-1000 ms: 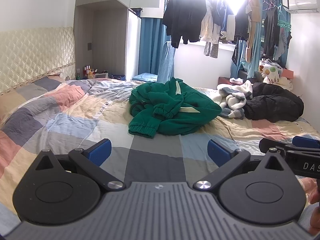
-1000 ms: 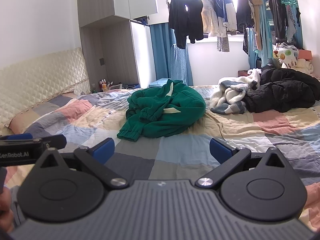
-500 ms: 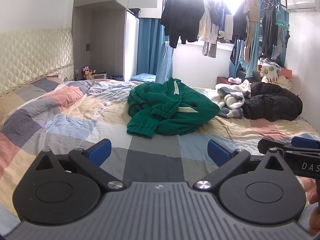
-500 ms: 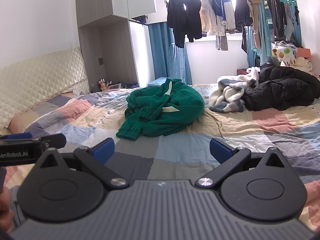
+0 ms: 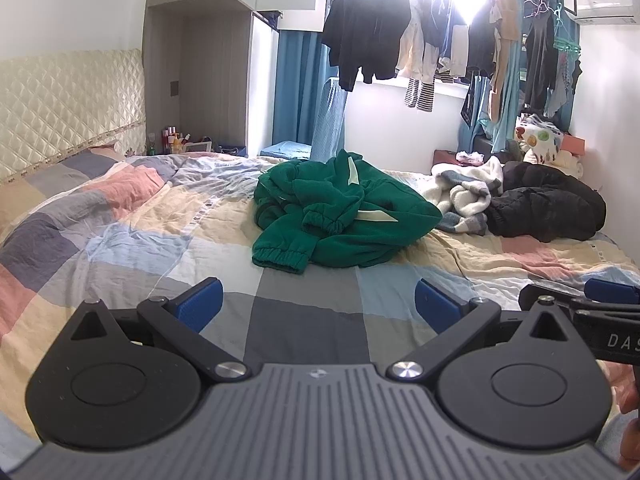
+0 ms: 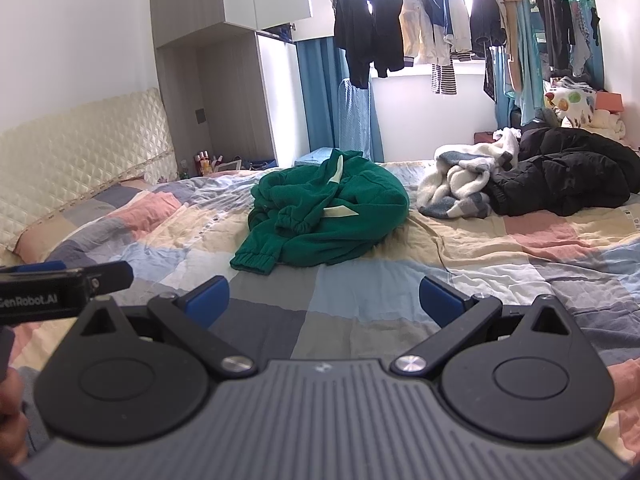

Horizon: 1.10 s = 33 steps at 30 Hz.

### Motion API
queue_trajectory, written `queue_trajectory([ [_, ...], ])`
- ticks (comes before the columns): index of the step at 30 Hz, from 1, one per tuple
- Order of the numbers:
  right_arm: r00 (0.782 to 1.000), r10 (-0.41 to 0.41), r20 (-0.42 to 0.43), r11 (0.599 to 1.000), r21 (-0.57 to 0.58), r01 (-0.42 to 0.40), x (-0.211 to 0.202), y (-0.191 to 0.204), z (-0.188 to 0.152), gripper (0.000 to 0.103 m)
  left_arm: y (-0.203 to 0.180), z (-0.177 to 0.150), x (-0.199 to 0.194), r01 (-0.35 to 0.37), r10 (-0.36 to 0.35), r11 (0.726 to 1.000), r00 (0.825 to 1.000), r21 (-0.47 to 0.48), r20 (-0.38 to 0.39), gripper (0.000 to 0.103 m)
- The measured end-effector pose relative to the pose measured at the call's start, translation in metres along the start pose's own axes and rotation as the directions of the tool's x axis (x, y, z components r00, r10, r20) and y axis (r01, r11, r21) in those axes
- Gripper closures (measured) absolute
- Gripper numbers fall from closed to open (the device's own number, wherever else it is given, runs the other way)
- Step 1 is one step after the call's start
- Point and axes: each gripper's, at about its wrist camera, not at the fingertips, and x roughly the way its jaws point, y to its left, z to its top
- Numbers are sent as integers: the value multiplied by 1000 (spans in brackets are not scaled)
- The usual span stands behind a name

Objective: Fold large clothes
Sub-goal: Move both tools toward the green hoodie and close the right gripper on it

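Now: fleecy green sweatshirt (image 5: 340,216) crumpled | patchwork quilt (image 5: 120,240) | tools empty

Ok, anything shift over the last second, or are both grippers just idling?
Barely: both views have crept slightly left and nearer the green sweatshirt. Nothing was grasped or released. The left gripper and right gripper stay open above the bed; the sweatshirt is still crumpled, the other clothes untouched.

I am looking into a home bedroom. The bed (image 5: 120,240) with a patchwork quilt fills the floor; at its head a padded headboard (image 5: 68,104), beyond it a wardrobe (image 6: 224,80), and past its far side laundry (image 5: 440,40) hanging at the window.
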Motion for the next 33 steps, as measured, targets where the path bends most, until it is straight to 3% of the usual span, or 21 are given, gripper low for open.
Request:
queue_trajectory([
  [8, 998, -9, -61, 999, 35, 11, 35, -9, 22, 0, 1, 22, 44, 6, -7, 1000, 999, -10, -33, 0],
  [15, 992, -26, -123, 998, 49, 33, 93, -25, 47, 0, 9, 60, 128, 34, -35, 999, 996, -8, -86, 0],
  [26, 979, -1, -205, 995, 102, 23, 241, -67, 81, 3, 24, 103, 324, 130, -133, 991, 976, -30, -170, 0],
  [33, 980, -9, -201, 995, 97, 29, 341, -84, 94, 4, 16, 104, 453, 191, -185, 982, 964, 14, -189, 1],
])
